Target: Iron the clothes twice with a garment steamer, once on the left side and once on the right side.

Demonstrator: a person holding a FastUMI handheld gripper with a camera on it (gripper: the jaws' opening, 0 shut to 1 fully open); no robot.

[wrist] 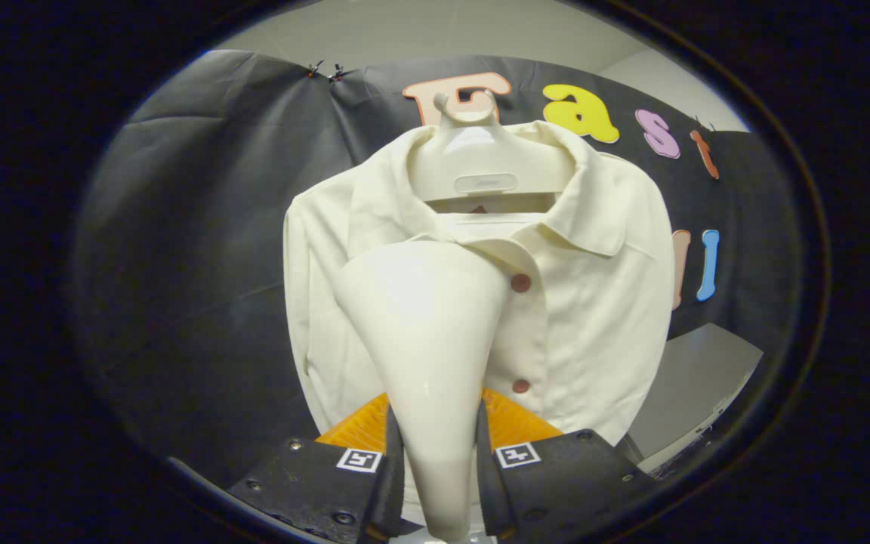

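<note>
- Gripper view, one frame: we log the black cloth wall [201, 227] as the largest thing in sight, running behind everything else, with a strip of pale ceiling above it.
- We see a cream shirt [601, 302] hanging in front of that wall, straight ahead of the fingers. Its collar is folded open, its front faces us, and its left sleeve hangs down along the side.
- We note the garment steamer [427, 340], a cream funnel-shaped body. Its narrow handle end sits between the two fingers, and its broad head rises beyond them and lies over the shirt's chest, on the half of the shirt beside the button line. Whether the head actually touches the cloth we cannot tell.
- We record the gripper [439, 476] as pinching the steamer handle: one finger presses on each side of it, with no gap visible.
- We see a pale hanger [473, 162] filling the shirt's neck opening, its hook at the top, in front of the wall.
- We note a grey panel [695, 385] low down beyond the shirt's far side.
- We note an orange ribbed part [510, 423] just behind the fingers, on either side of the steamer handle.
- We count two dark red buttons [520, 283] on the placket, one above the other, just beside the steamer head.
</note>
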